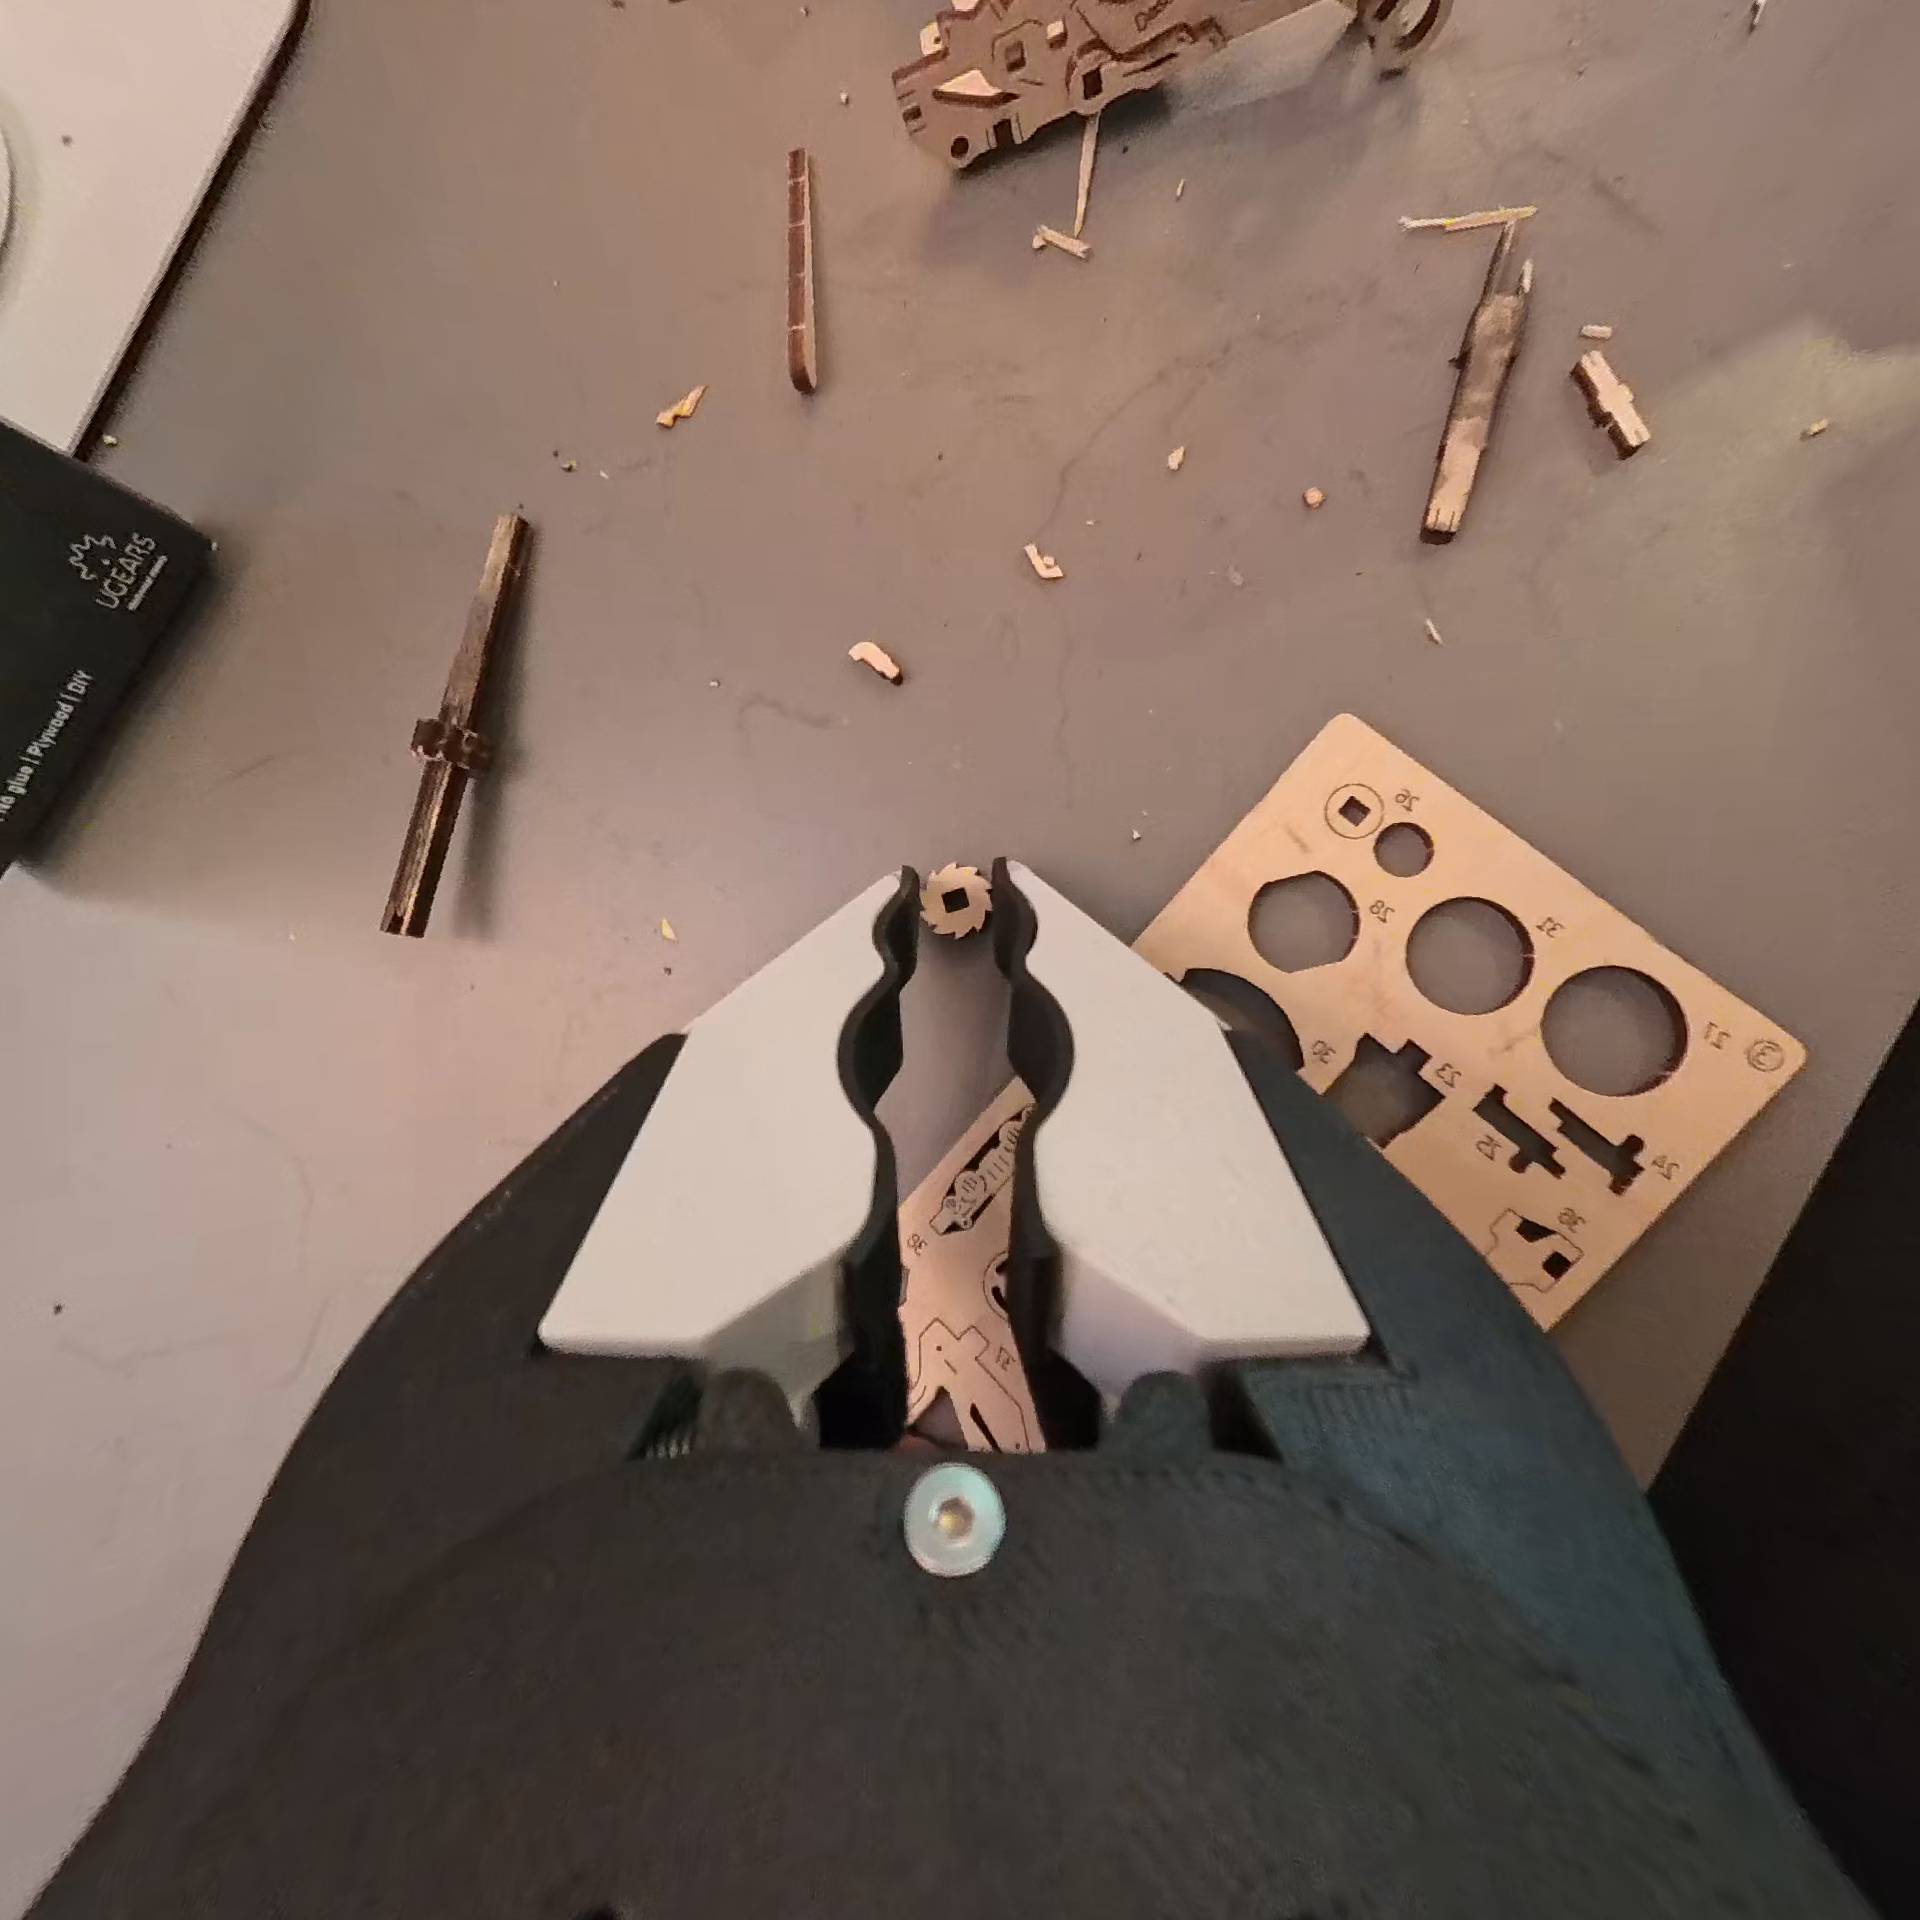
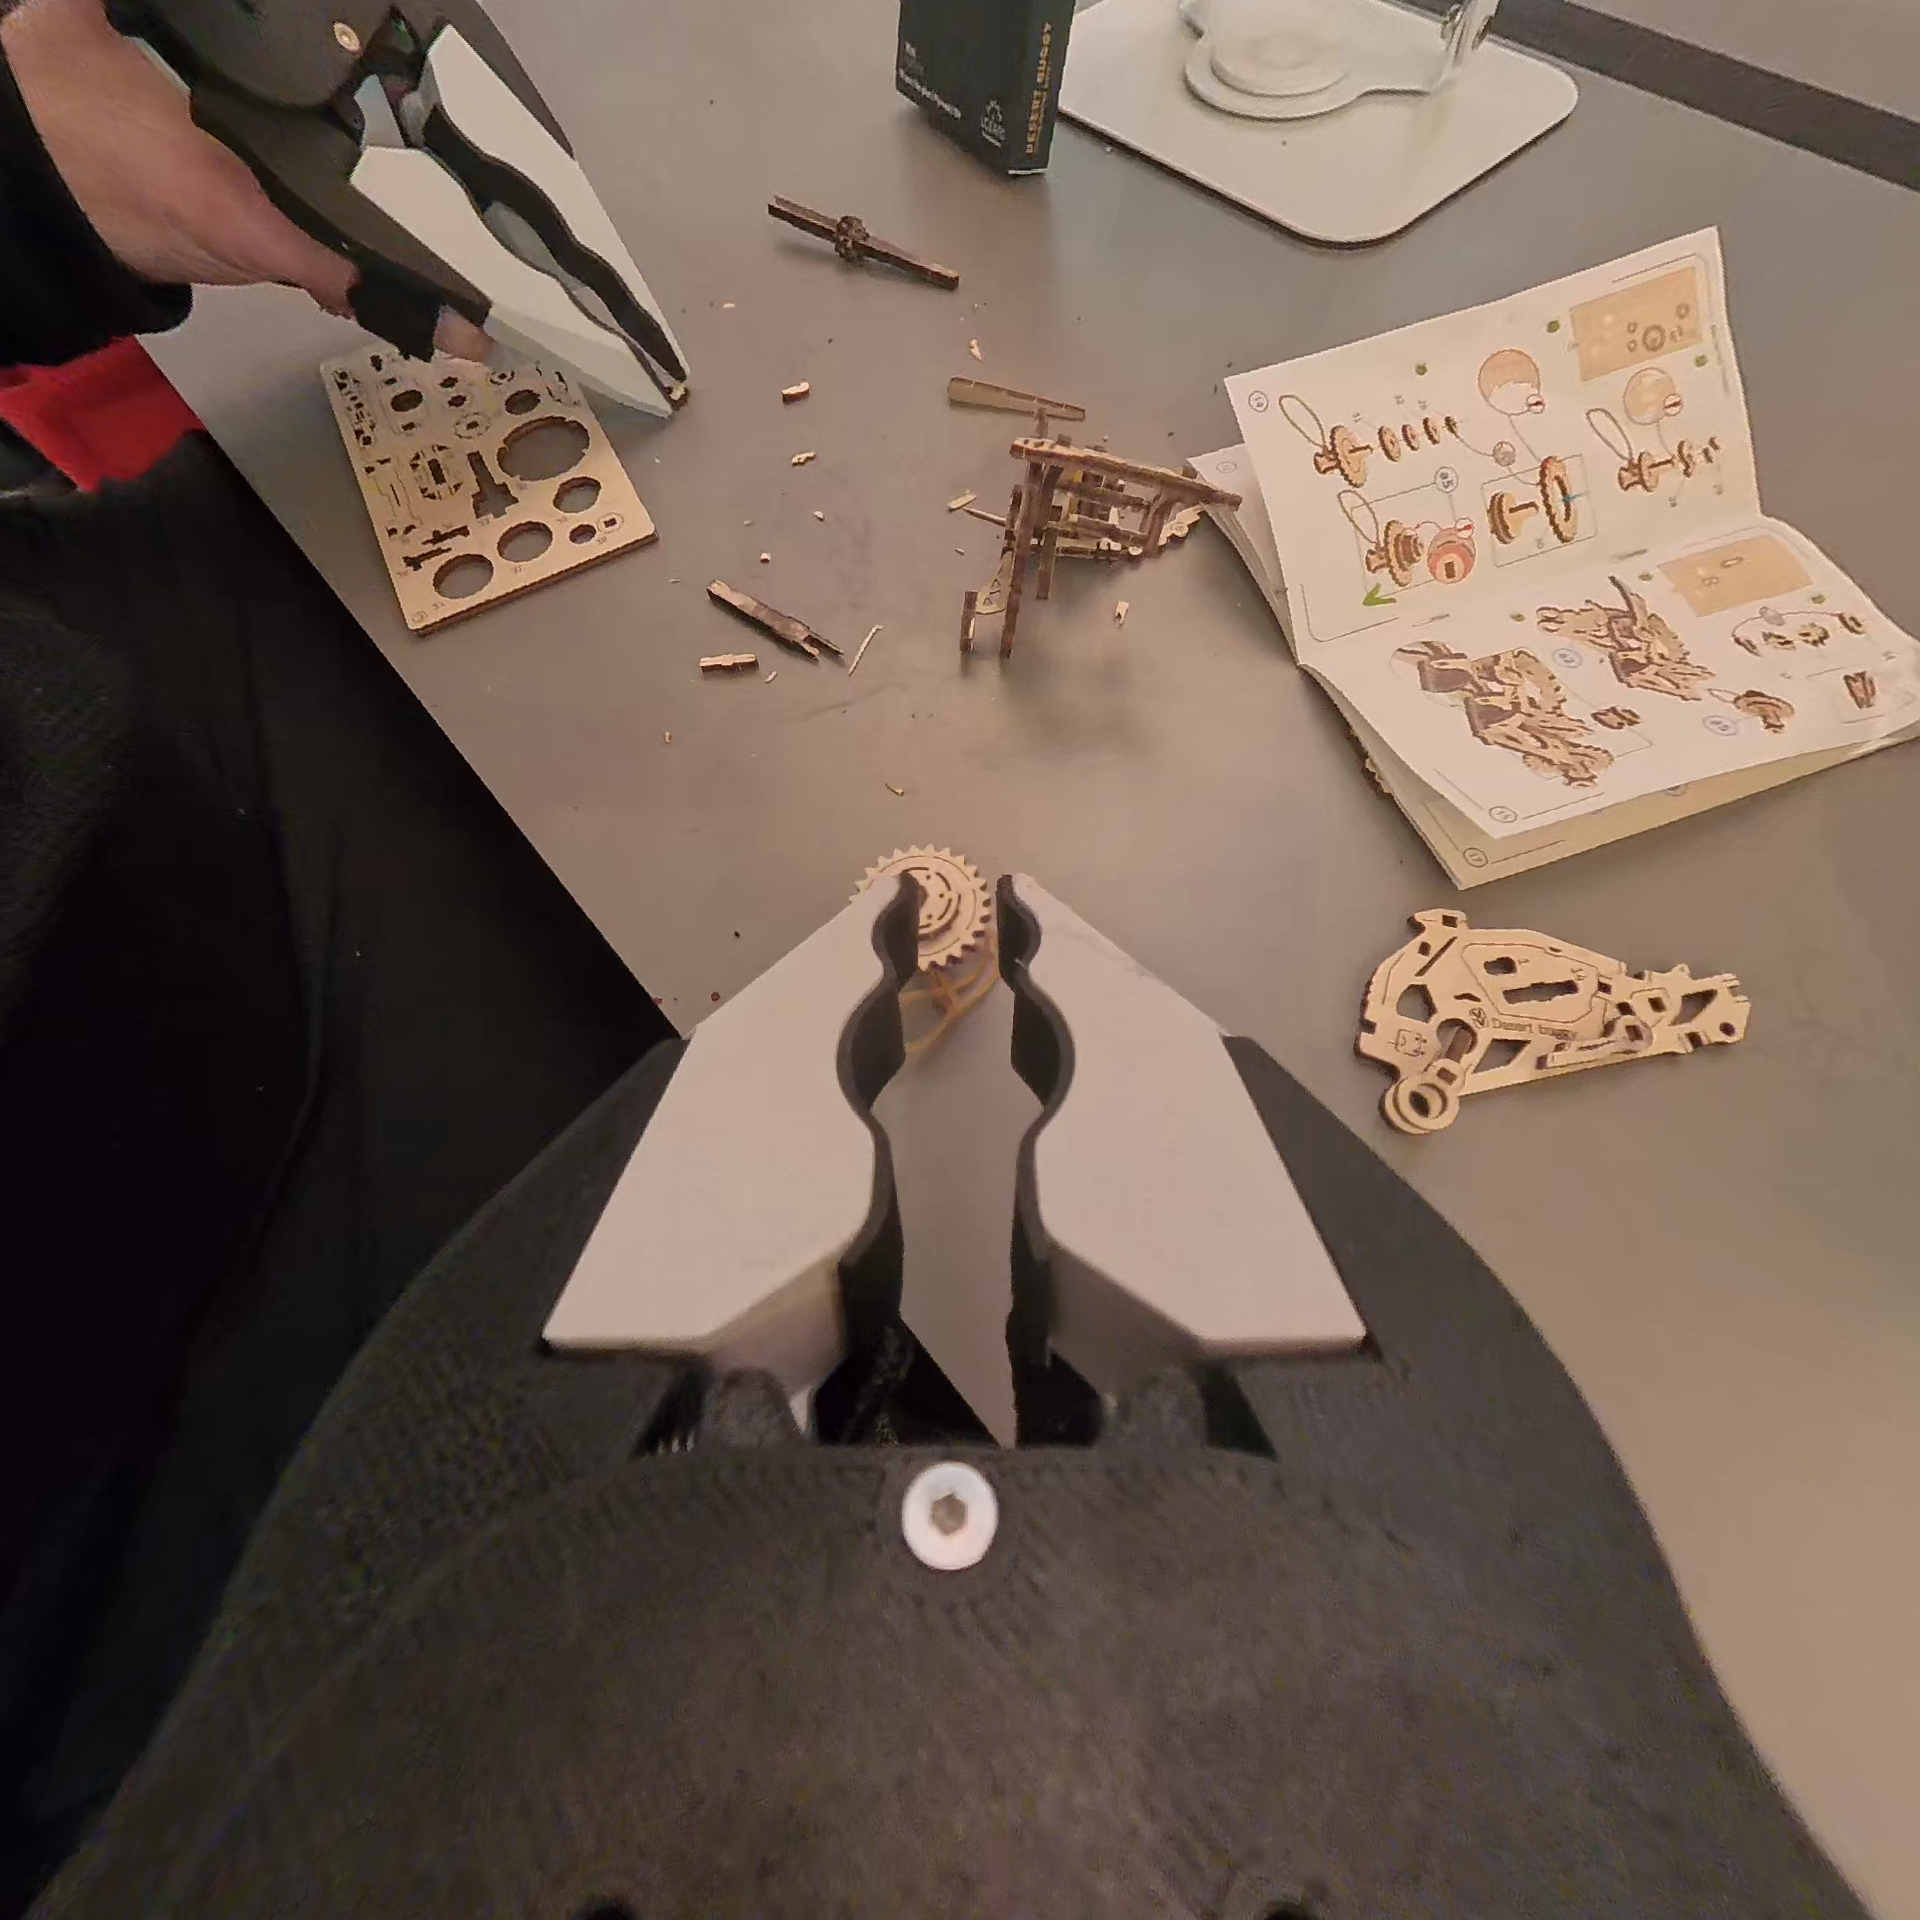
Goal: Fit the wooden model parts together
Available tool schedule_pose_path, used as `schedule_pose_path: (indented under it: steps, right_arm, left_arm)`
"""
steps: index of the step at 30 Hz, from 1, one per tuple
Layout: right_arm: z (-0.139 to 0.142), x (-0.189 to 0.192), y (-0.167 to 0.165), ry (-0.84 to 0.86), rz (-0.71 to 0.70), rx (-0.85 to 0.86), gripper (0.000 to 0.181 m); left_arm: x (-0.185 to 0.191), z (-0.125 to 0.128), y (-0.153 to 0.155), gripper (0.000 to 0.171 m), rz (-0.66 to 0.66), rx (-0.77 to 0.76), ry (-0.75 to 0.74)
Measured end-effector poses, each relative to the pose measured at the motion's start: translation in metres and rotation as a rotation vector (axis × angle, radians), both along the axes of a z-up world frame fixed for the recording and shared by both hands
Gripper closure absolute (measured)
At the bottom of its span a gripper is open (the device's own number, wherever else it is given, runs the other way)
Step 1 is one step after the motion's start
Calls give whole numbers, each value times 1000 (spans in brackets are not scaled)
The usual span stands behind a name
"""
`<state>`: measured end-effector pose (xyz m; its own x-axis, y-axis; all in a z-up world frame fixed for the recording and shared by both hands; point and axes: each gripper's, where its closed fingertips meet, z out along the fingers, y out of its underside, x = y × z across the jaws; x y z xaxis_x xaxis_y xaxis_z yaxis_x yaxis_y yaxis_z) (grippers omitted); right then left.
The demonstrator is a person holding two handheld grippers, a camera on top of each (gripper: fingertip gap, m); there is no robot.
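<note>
Left gripper (image 1: pixel 958 902) clenched on small ratchet (image 1: pixel 957 904) at fingertips, square hole exposed for an axle. Right gripper (image 2: pixel 951 920) pinching gear (image 2: pixel 940 914), rubber band dangling. Beyond, mid-table: frame (image 2: pixel 1091 520); farther, axle (image 2: pixel 862 244).

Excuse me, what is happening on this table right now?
A person is building a wooden model with two hand-held grippers. The left gripper pinches a small toothed wheel in its jaws. The right gripper grips a larger gear assembly. The half-built frame, the punched part sheet and the open instruction booklet lie around.
</note>
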<state>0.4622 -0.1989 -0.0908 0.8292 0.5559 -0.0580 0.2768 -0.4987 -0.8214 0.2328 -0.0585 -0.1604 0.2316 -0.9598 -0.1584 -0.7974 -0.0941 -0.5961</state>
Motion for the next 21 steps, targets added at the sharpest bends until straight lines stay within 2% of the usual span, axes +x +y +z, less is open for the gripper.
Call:
schedule_pose_path:
  steps: [5,9,15,21]
  right_arm:
    - [1,5,-1,13,-9,14,170]
    - [3,11,-3,18,-23,26,170]
    - [6,19,-3,41,-54,56,168]
    - [6,27,-3,91,-75,68,163]
  left_arm:
    - [0,1,1,160,8,42,18]
    - [15,17,-5,160,-23,72,-19]
    - [64,50,-30,160,-129,80,-133]
    - [113,67,-64,160,-254,34,-223]
